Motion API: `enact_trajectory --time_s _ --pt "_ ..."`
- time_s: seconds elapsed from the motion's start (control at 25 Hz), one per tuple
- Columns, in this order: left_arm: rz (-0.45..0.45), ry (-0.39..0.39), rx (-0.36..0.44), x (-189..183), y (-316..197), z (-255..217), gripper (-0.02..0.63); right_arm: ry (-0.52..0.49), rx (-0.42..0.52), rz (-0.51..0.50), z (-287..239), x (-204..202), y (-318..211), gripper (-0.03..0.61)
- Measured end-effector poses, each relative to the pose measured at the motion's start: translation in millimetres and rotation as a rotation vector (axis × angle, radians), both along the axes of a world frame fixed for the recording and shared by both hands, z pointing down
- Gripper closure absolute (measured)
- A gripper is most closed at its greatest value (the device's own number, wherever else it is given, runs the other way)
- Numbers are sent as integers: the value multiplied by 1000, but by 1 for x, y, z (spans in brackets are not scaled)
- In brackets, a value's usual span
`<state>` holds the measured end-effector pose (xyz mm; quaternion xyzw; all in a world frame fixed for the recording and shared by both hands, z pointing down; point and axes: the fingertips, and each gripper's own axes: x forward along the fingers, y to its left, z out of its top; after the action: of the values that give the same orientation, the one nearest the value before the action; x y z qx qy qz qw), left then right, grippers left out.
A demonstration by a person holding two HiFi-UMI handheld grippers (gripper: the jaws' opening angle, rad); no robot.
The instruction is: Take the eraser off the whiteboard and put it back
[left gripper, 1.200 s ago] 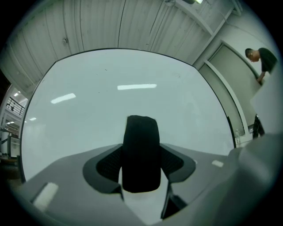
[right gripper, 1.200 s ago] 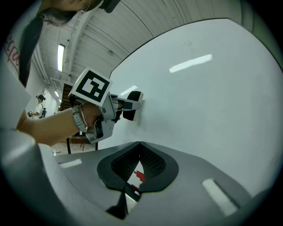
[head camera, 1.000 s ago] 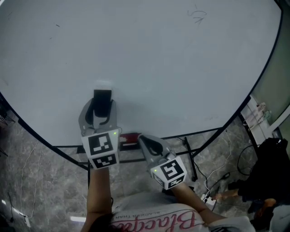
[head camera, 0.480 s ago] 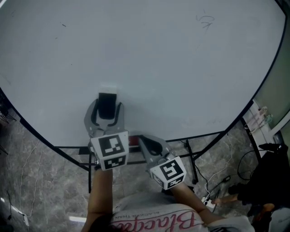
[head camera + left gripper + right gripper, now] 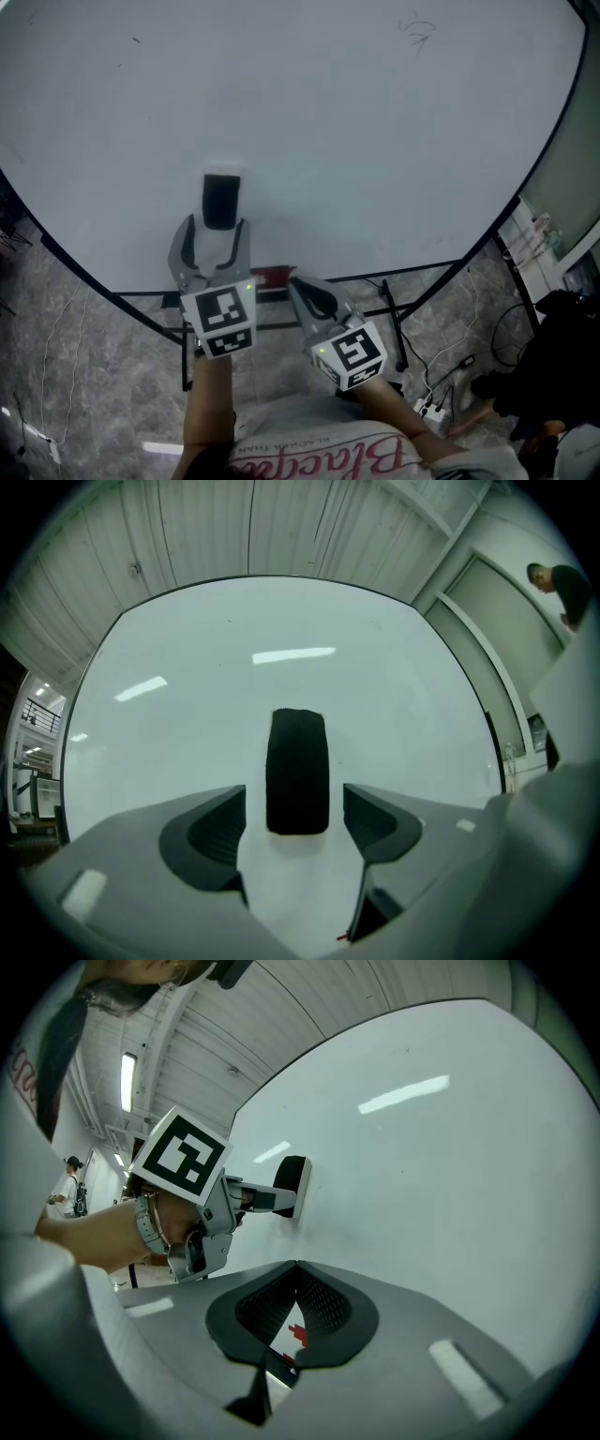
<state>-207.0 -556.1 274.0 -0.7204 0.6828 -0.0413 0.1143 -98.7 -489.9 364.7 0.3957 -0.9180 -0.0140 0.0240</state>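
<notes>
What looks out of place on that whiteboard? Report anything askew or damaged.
Nothing serious. The black rectangular eraser sits upright and flat against the white whiteboard. The only stray mark is a faint dark scribble near its top right corner.

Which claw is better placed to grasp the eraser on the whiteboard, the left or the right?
Left. The left claw points straight at the eraser; its jaws have just been opening and touch nothing. The right claw is shut and hangs lower, off to the side.
</notes>
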Motion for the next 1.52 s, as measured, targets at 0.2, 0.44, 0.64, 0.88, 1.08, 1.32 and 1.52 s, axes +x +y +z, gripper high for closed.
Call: enact_trajectory --time_s 0.2,0.44,0.64,0.88,1.08,1.32,1.52 --pt "12 53 -12 0 23 14 340 3 2 -10 1 -1 13 577" --pt "12 122 -39 -5 50 43 487 13 1 -40 4 -7 27 577" --pt "24 151 -40 -5 74 61 614 20 7 -72 5 -17 37 577" --pt "78 220 -51 0 94 76 614 26 21 -92 3 -27 41 577" --pt "128 278 -53 2 102 84 614 0 46 -67 -5 -28 39 578" --pt "143 282 -47 4 104 85 614 5 51 -63 -5 -32 39 580" --pt "148 285 -47 3 104 86 614 4 72 -72 -6 -35 40 580"
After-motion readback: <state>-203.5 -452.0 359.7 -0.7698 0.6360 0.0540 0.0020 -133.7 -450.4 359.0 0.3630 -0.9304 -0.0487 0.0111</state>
